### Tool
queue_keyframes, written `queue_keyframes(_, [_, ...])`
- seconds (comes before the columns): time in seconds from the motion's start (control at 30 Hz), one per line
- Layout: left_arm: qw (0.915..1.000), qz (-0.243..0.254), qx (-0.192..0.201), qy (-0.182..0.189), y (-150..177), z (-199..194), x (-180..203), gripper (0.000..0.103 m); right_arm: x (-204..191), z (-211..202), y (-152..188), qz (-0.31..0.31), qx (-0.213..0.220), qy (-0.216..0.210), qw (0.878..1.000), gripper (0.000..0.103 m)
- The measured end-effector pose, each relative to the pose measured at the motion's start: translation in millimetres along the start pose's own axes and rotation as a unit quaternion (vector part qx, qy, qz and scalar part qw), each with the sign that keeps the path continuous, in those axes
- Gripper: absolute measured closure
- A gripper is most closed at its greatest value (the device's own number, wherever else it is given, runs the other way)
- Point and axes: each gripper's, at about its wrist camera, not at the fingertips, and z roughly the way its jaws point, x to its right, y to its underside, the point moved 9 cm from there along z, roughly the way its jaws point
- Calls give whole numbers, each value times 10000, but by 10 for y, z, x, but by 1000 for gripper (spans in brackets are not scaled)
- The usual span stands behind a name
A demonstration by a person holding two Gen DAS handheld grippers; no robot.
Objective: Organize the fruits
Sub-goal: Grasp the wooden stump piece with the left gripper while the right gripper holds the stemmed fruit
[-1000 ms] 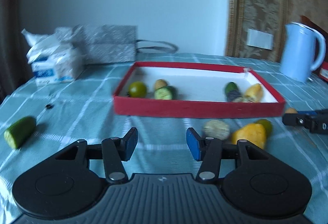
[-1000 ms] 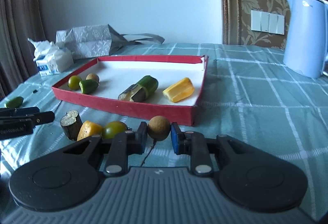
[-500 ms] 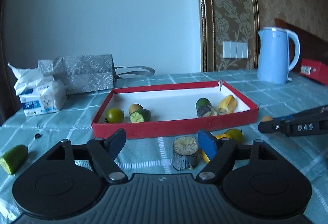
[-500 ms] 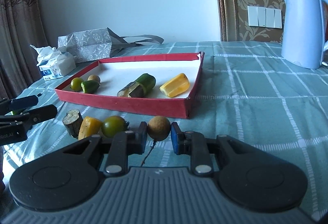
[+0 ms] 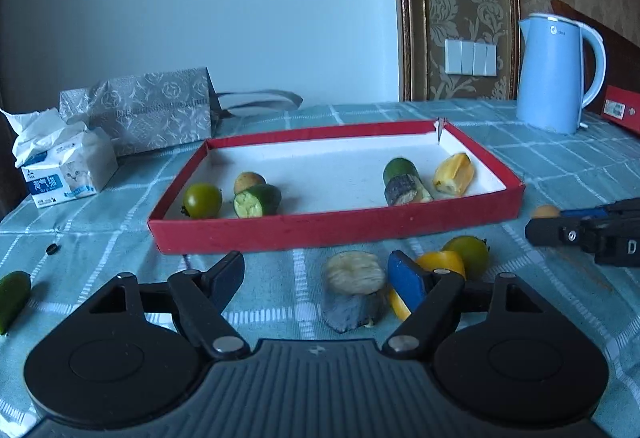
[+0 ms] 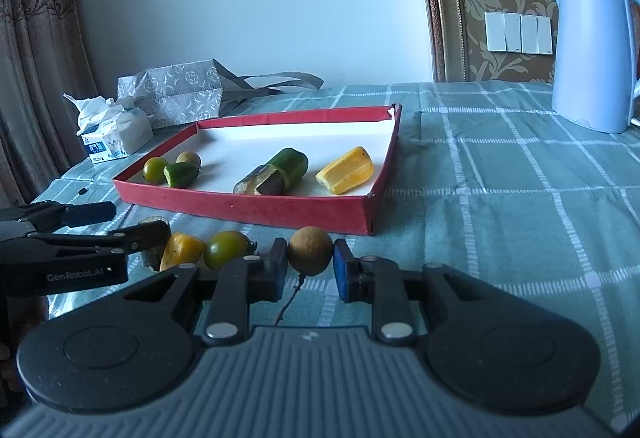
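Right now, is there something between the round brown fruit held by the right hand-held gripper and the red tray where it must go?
Only the tray's own near wall stands between. The right hand-held gripper holds the round brown fruit just before that wall; the white floor behind is bare there.

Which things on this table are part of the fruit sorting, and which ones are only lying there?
Part of the job:
red tray with fruit pieces inside
brown round fruit, held by the right gripper
cut stub between the open left gripper fingers
yellow piece
green tomato
green piece off to the side

Just lying about:
blue kettle
tissue pack
grey gift bag
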Motion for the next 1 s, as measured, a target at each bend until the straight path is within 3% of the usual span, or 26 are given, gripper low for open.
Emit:
queue_keyframes(0.1, [9998,-82,119,98,-25,-31,-9,24,-1,-4,-6,18,15,-20,10000,80])
queue_keyframes(0.33, [9993,-196,-299,-126,22,118,-63,24,2,-18,-19,47,47,-55,10000,80])
queue_keyframes(0.5, [9968,-456,-655,-79,93,208,-137,24,0,-10,-15,57,40,-68,10000,80])
queue_keyframes(1.0, [9958,-537,-691,-279,94,231,-161,21,45,16,4,125,37,0,9999,80])
